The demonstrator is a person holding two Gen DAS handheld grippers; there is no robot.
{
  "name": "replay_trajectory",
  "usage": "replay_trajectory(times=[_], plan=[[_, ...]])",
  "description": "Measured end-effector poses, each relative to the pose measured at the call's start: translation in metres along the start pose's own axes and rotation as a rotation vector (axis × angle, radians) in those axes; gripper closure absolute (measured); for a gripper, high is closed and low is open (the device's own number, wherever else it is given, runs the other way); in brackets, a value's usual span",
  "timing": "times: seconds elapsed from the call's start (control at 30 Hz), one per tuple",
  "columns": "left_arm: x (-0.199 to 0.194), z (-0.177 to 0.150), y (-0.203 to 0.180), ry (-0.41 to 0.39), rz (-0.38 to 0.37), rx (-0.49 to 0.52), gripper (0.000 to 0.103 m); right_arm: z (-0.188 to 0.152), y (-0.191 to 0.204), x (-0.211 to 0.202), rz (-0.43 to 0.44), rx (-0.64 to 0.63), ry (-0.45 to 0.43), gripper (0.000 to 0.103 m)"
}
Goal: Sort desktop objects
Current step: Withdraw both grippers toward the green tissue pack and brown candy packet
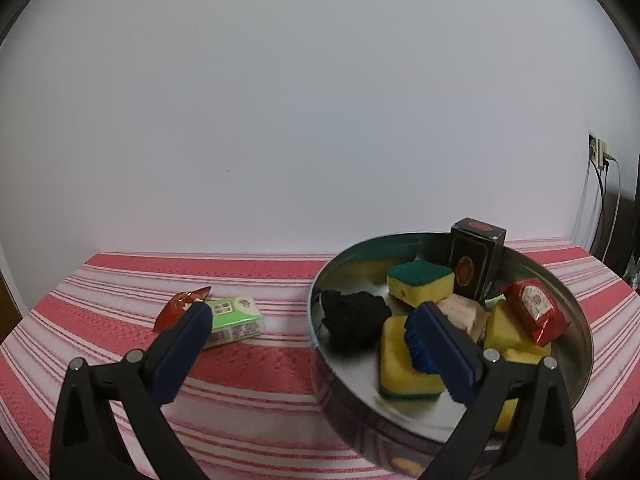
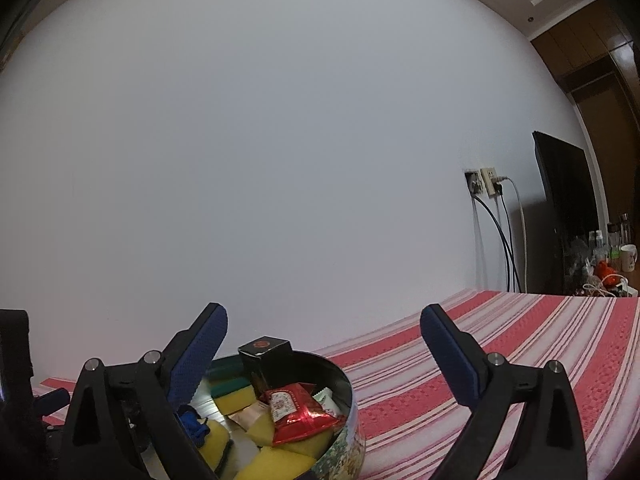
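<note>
Both the left gripper and right gripper gape empty; the green packet looks light, squashy, best pinched across its short sides.

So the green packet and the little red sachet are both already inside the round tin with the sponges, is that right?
Not quite. The sponges are inside the round tin, but the green packet and the little red sachet lie outside it on the striped tablecloth, to its left. The left wrist view shows this.
</note>
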State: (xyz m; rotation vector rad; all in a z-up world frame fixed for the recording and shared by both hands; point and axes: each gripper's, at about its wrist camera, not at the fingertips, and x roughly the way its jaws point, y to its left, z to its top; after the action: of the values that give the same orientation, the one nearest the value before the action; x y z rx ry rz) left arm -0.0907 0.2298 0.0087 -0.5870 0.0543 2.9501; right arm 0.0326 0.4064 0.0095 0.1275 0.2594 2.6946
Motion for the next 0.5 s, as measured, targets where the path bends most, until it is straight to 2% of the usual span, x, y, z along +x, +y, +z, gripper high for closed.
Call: replay_trajectory(times=[0.27, 0.5], plan=[[-0.004, -0.003, 0.022, 0.01, 0.013, -0.007, 0.001, -0.001, 0.015, -0.011, 0.027, -0.03, -0.029, 0.004], [-0.001, -0.003, 0.051, 0.004, 0.077, 0.014, 0.001, -0.007, 0.035, -0.016, 0.095, -0.01, 0.04, 0.004]])
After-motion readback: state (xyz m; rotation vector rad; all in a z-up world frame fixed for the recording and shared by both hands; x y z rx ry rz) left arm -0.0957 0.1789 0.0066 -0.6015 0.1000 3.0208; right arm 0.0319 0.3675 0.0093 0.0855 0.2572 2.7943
